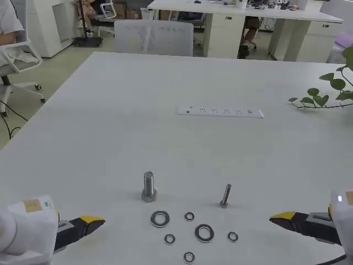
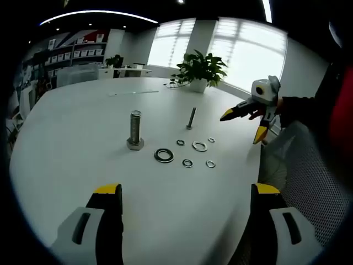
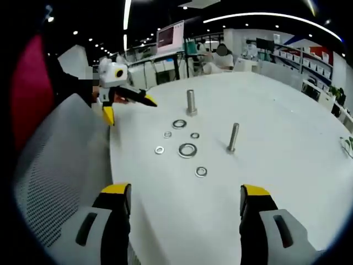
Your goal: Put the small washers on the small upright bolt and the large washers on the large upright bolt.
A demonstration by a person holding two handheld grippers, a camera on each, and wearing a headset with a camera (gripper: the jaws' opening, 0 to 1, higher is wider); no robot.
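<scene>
your left gripper (image 2: 186, 190), right gripper (image 3: 185, 190): jaws wide, holding nothing, at near edge of white table (image 1: 165, 99). two large washers (image 1: 160, 218), four small washers (image 1: 189, 216) lie loose just before upright large bolt (image 1: 148, 186) and small bolt (image 1: 225, 196). power strip (image 1: 220, 112) mid-table, plant (image 1: 331, 88) right, office desks behind.

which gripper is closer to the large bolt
Left. The left gripper is down-left of the large bolt in the head view; the right gripper is farther, right of the small bolt.

White table (image 1: 165, 88) with power strip (image 1: 220, 112), potted plant (image 2: 199, 67) before bright windows (image 2: 251, 52).
</scene>
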